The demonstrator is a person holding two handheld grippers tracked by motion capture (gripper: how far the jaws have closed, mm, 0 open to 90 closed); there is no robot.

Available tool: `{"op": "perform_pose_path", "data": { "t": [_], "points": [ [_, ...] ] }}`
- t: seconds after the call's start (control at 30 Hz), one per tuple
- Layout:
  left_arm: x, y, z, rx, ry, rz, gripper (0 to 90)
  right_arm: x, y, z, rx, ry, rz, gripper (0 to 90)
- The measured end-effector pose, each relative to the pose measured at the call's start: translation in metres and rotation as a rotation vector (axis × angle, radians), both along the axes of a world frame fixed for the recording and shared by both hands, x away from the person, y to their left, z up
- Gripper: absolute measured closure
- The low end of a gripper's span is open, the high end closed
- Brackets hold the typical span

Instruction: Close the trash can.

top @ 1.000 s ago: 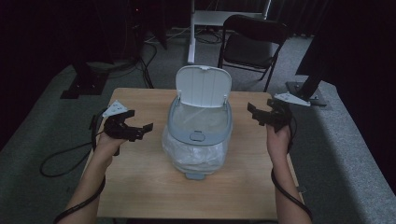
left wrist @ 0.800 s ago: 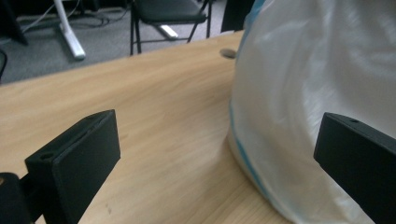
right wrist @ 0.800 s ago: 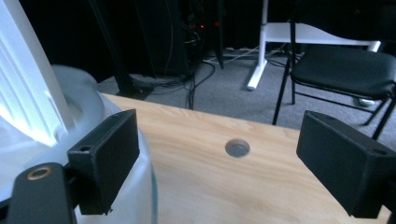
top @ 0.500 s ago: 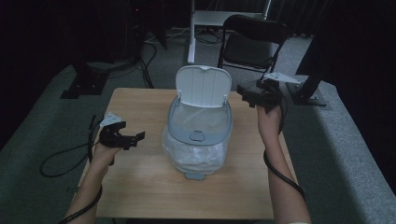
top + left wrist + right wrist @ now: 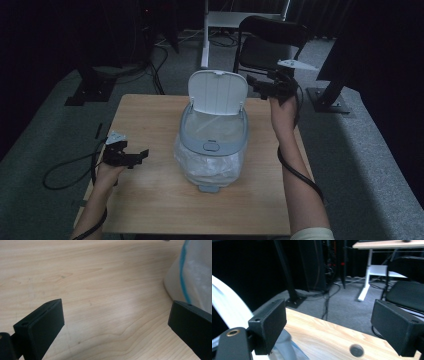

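A small bin [image 5: 212,145] with a grey rim and a clear plastic liner stands mid-table, its white lid [image 5: 218,93] tipped up and open at the back. My left gripper [image 5: 139,157] hovers low over the table's left front, open, jaws pointing toward the bin with a gap between. In the left gripper view my left gripper [image 5: 116,315] is wide open over bare wood, with the bag [image 5: 192,270] at the right edge. My right gripper [image 5: 255,86] is raised just right of the lid's top, open and empty. In the right gripper view my right gripper [image 5: 329,315] has the lid's edge [image 5: 229,307] at its left.
The wooden table [image 5: 150,115] is bare around the bin. Behind it stand a black chair [image 5: 270,42] and a white desk leg [image 5: 205,35]. Dark stands [image 5: 85,90] and cables lie on the grey floor. A cable trails from each gripper.
My right gripper rose and moved back and inward, to beside the lid's top right. My left gripper drew back toward the table's front left and dropped lower. The bin stayed put.
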State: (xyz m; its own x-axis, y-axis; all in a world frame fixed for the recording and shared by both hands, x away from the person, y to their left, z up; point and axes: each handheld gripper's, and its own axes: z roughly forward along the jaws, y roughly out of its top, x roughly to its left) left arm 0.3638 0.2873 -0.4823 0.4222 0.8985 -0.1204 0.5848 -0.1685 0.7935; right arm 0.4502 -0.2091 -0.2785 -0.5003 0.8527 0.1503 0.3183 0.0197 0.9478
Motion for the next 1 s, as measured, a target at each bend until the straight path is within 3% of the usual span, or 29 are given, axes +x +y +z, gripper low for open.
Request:
{"op": "perform_pose_path", "data": {
  "t": [0.27,0.37,0.63,0.77,1.0],
  "points": [
    [-0.004,0.009,-0.023,0.030,0.048,0.042,1.3,0.000,0.000,0.003,0.025,0.023,0.047,14.1],
    [-0.006,0.012,-0.031,0.026,0.065,0.056,1.3,-0.004,0.000,0.003,0.052,0.035,0.128,14.2],
    [-0.010,0.015,-0.043,0.032,0.088,0.076,1.3,-0.036,0.022,-0.007,0.022,-0.011,0.288,14.2],
    [-0.012,0.015,-0.047,0.040,0.096,0.080,1.3,-0.053,0.033,-0.017,-0.025,-0.026,0.302,14.2],
    [-0.013,0.013,-0.054,0.056,0.106,0.091,1.3,-0.069,0.042,-0.031,-0.042,-0.014,0.339,14.2]
  ]
}}
